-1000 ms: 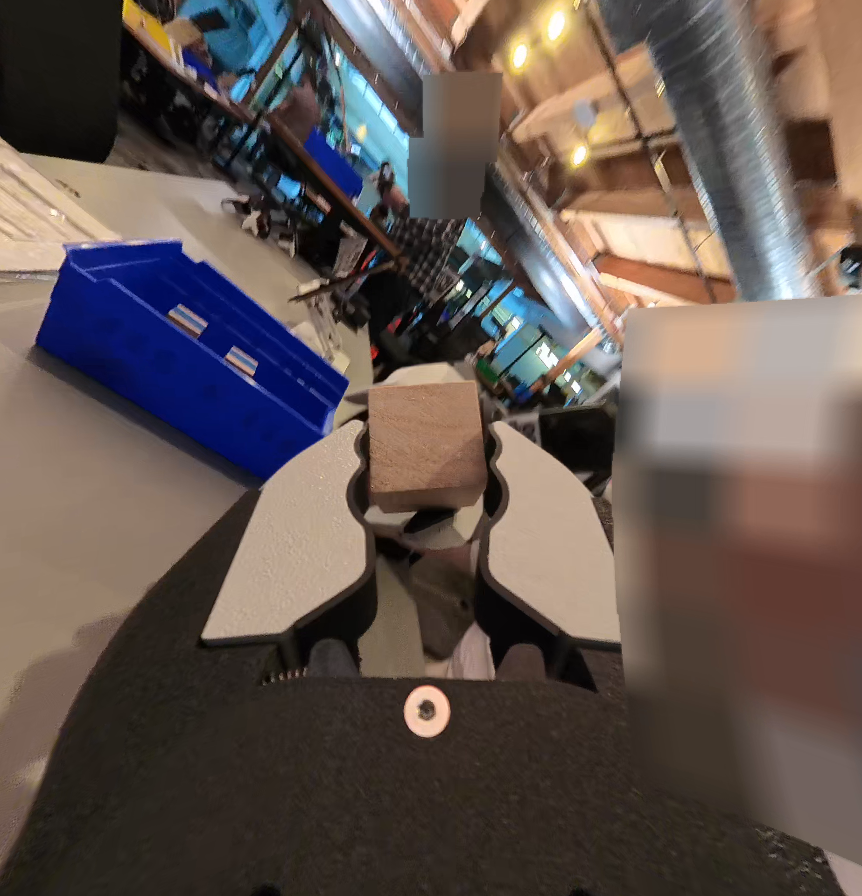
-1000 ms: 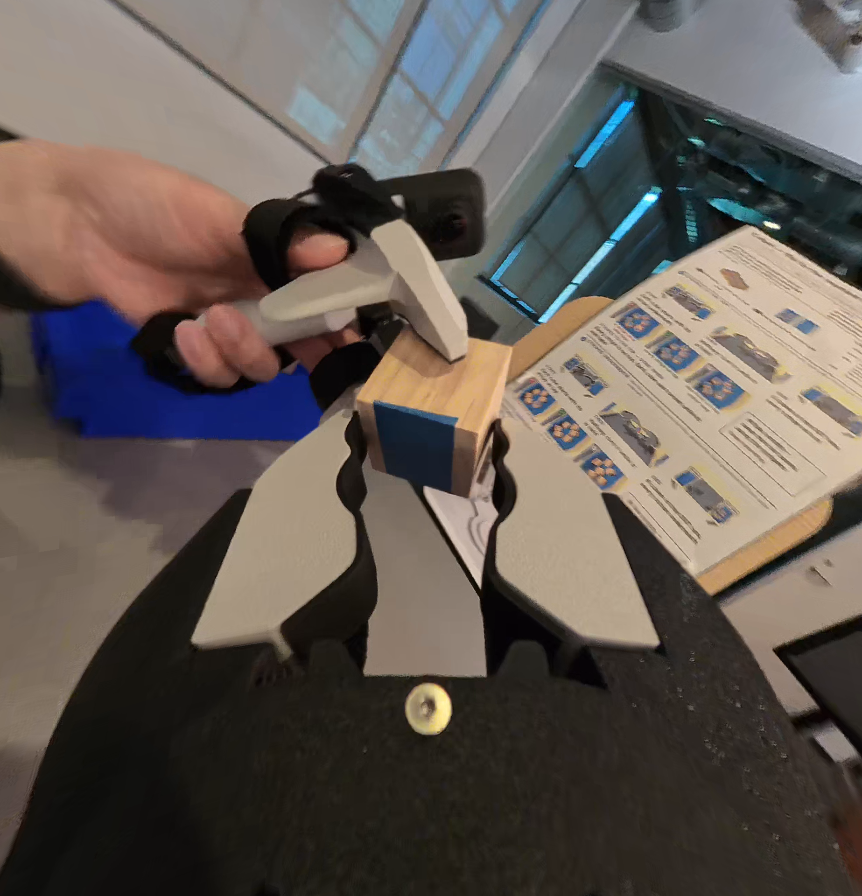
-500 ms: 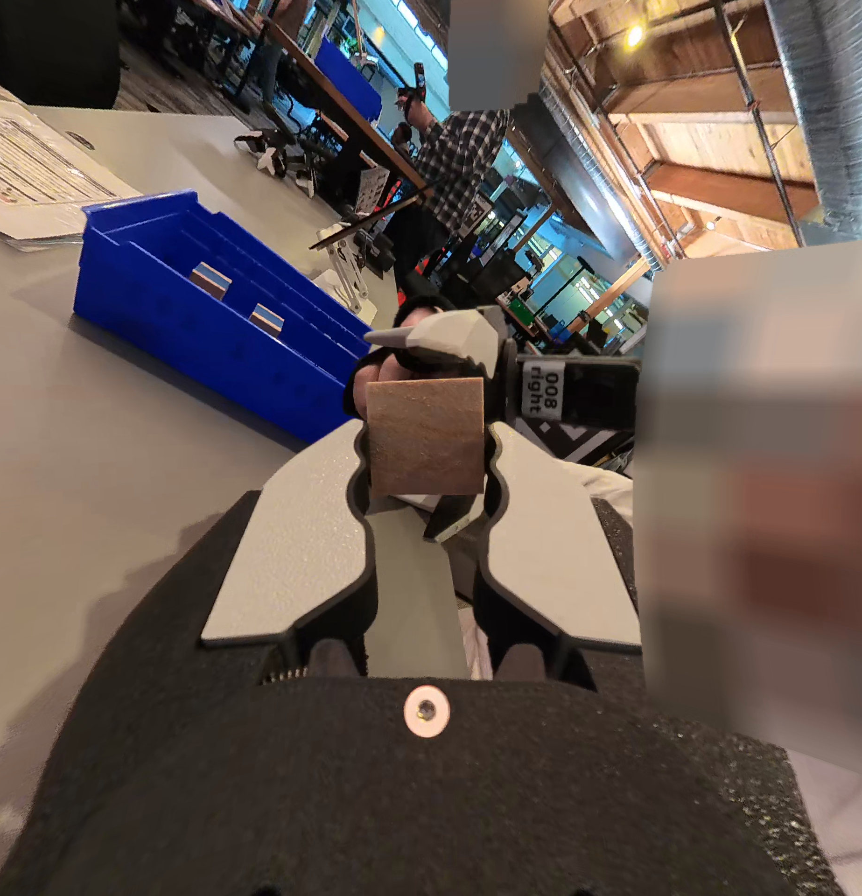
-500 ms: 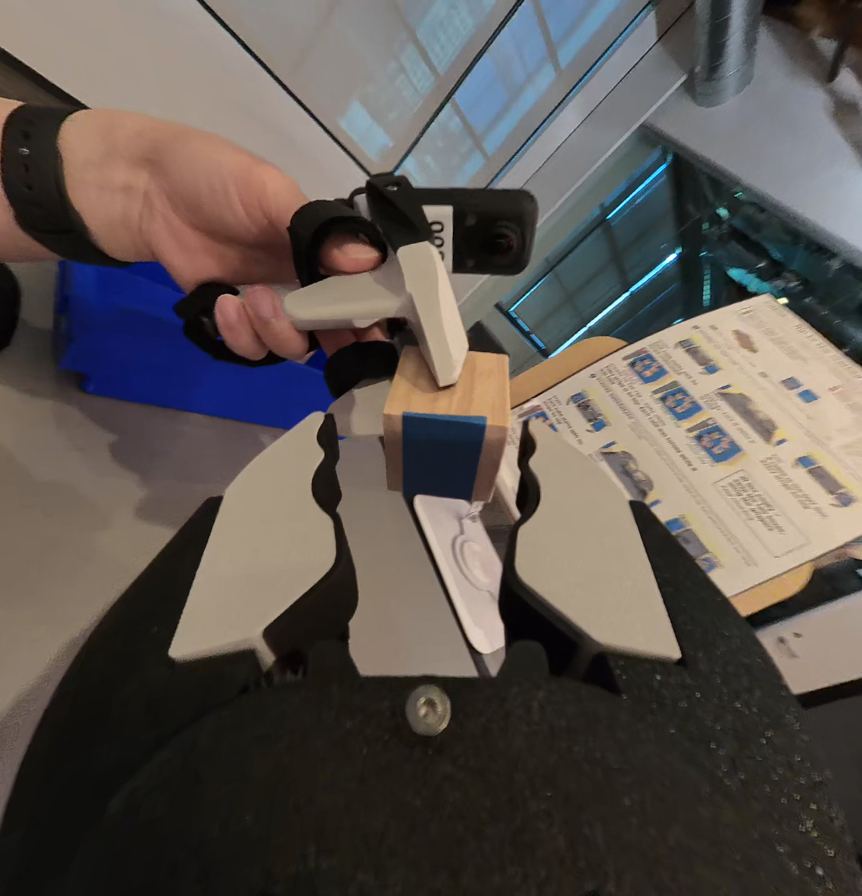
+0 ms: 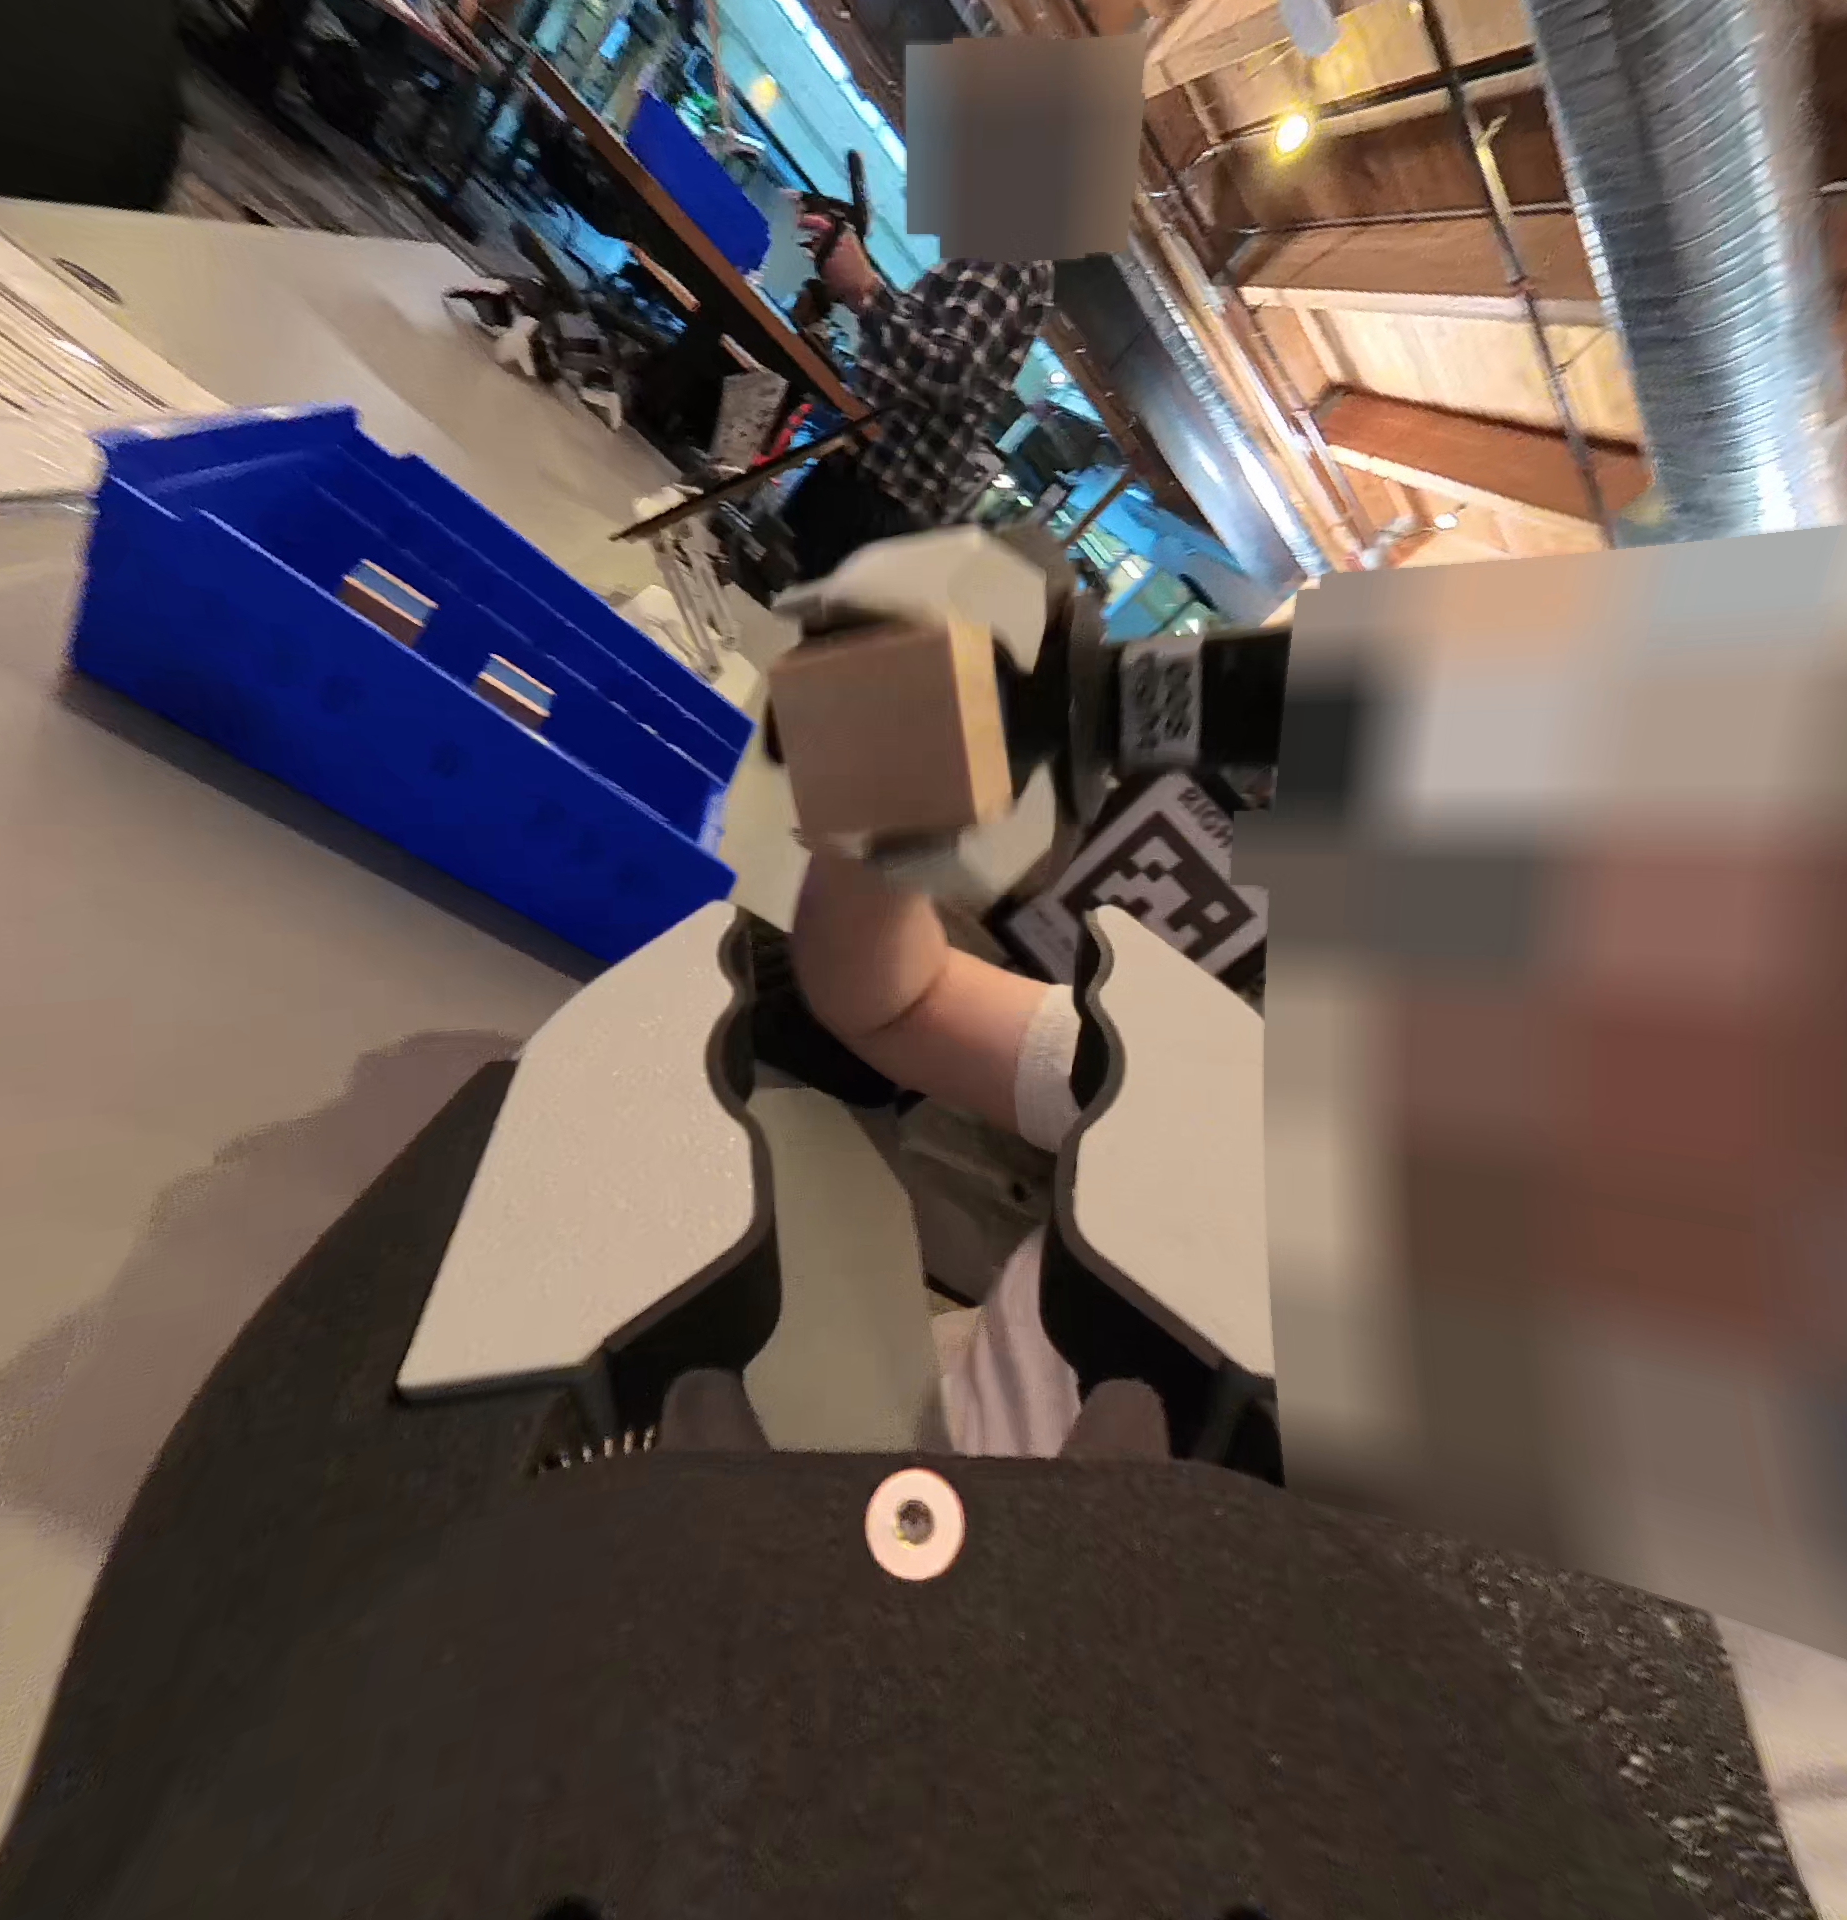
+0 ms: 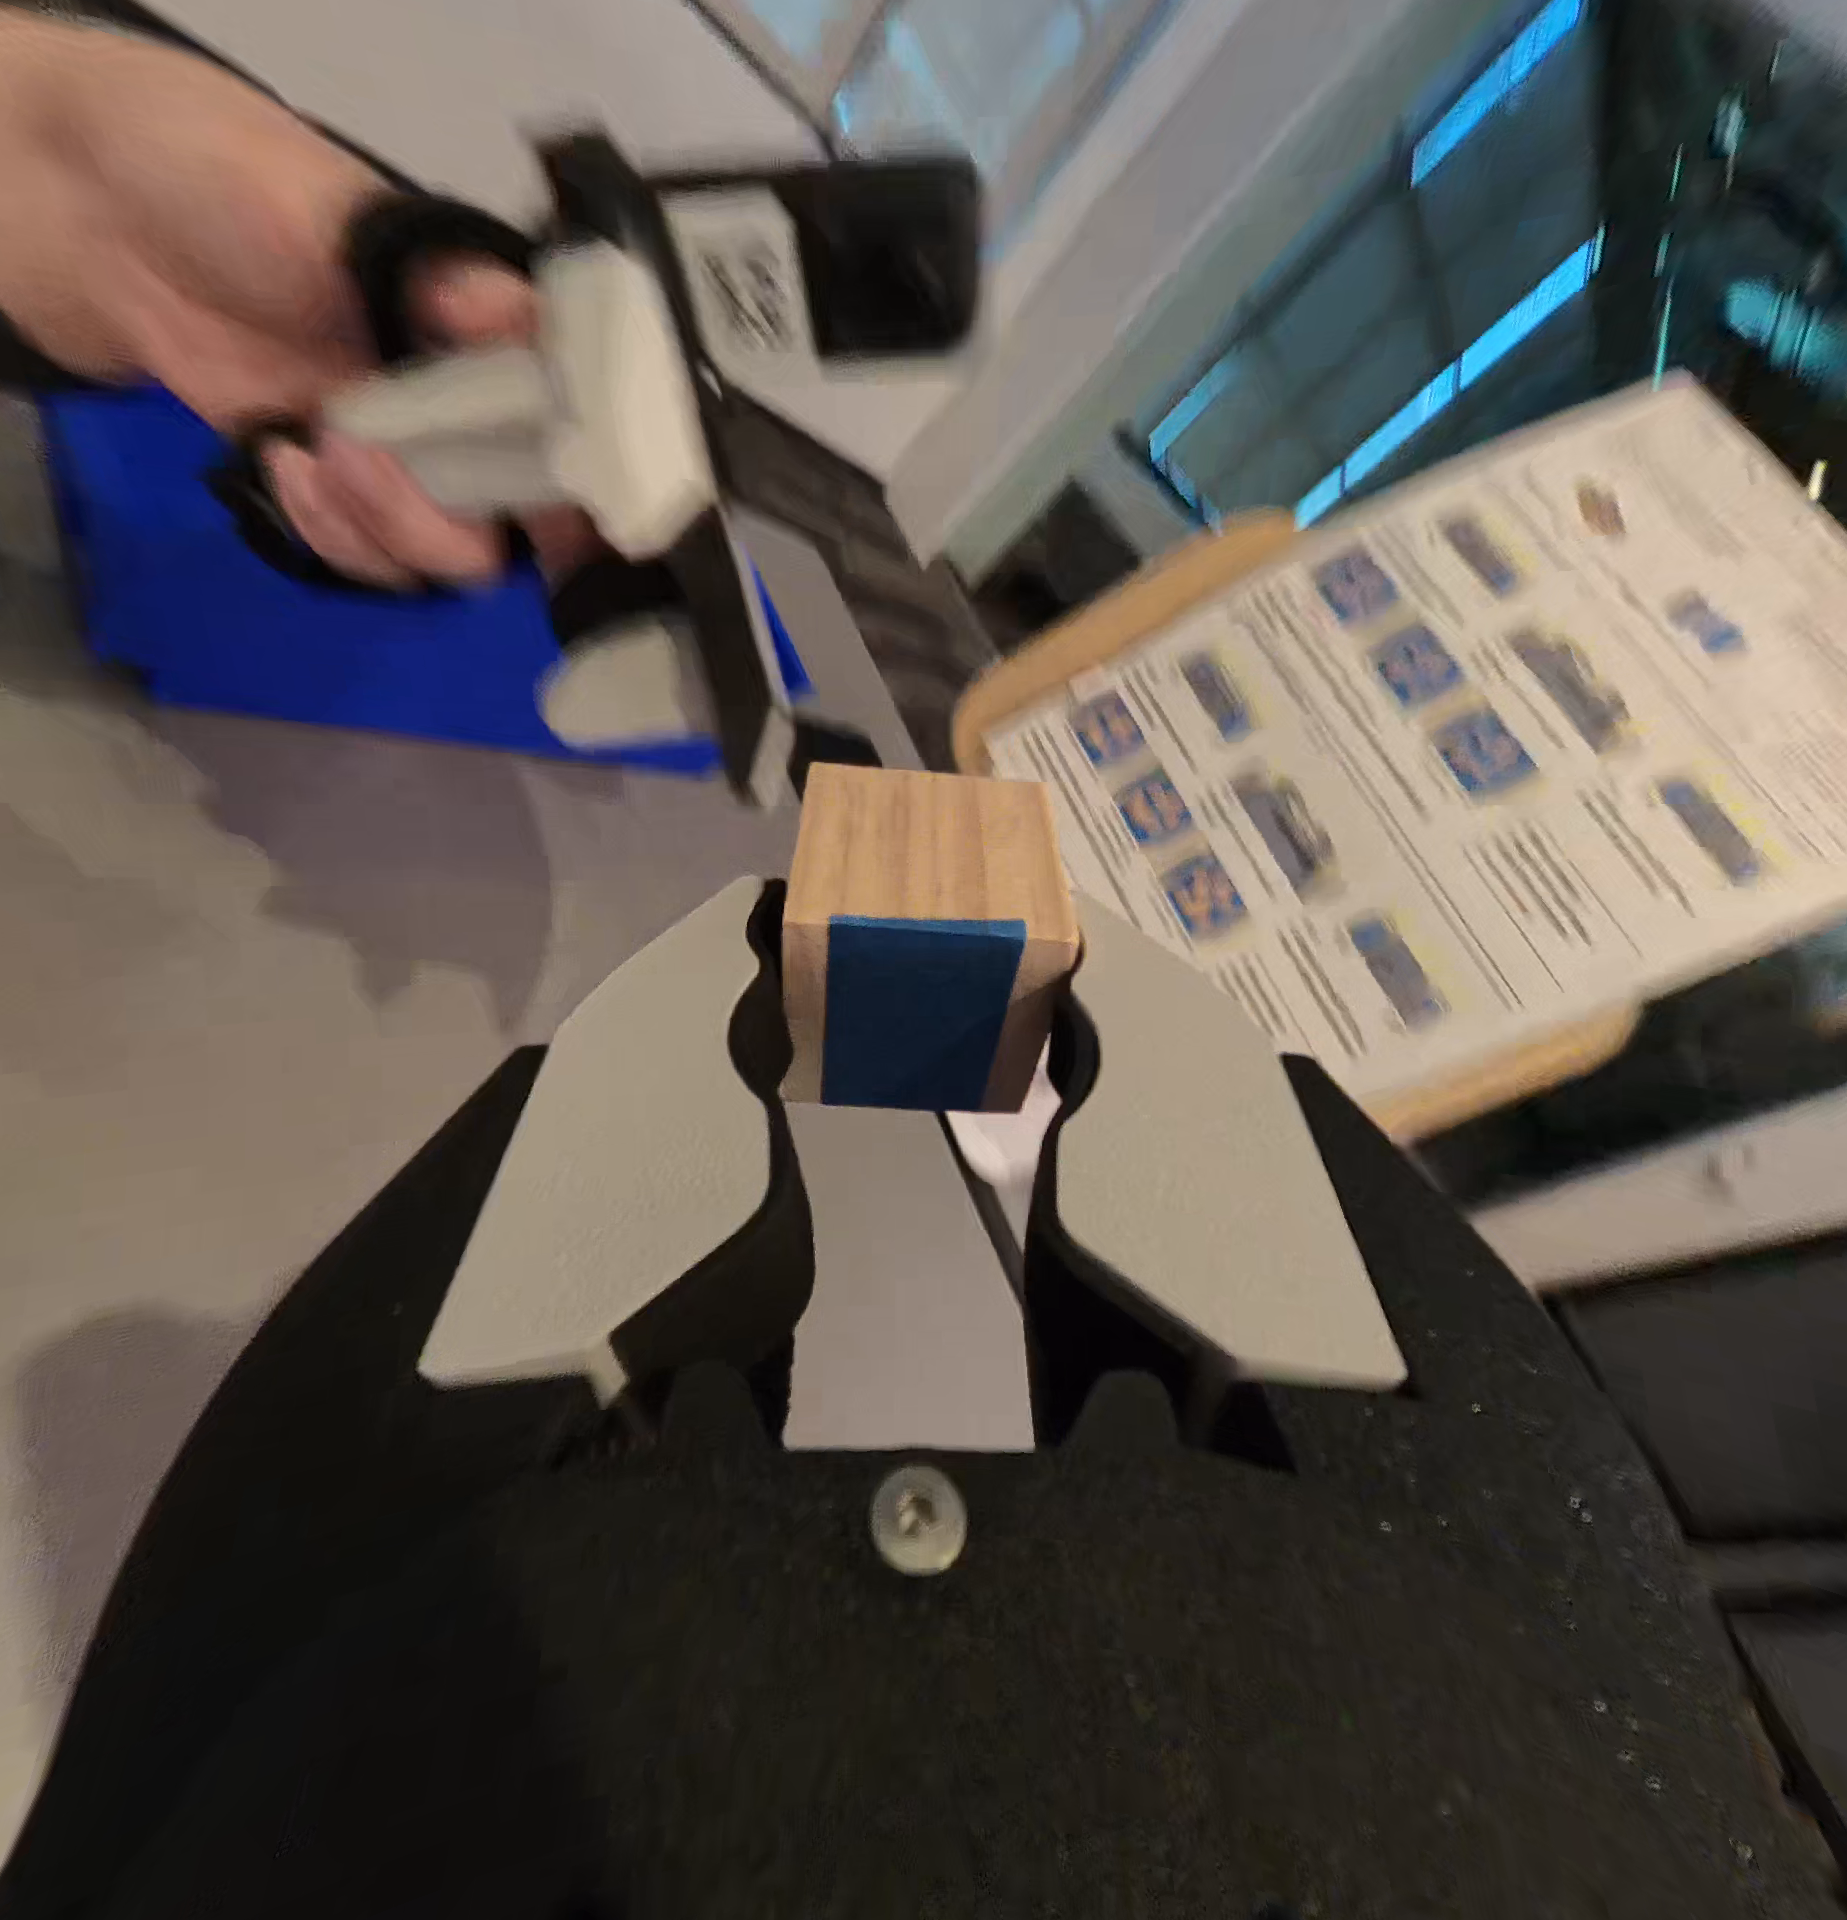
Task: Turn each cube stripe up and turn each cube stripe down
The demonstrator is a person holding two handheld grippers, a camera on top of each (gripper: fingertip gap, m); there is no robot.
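A wooden cube with a blue stripe on the face towards the camera sits between the fingers of my right gripper, which is shut on it above the grey table. My left gripper is open and empty, a short way back from the cube. From there the cube shows only plain wood, held by the right gripper. In the right wrist view the left gripper is blurred, in a hand, up and to the left. Two more striped cubes lie in a blue bin.
The blue bin stands on the grey table beyond the grippers. A printed sheet on a wooden board lies to the right. A person in a checked shirt stands at a far bench.
The cube passed from my left gripper to my right. The right closed on it; the left opened and pulled back from it.
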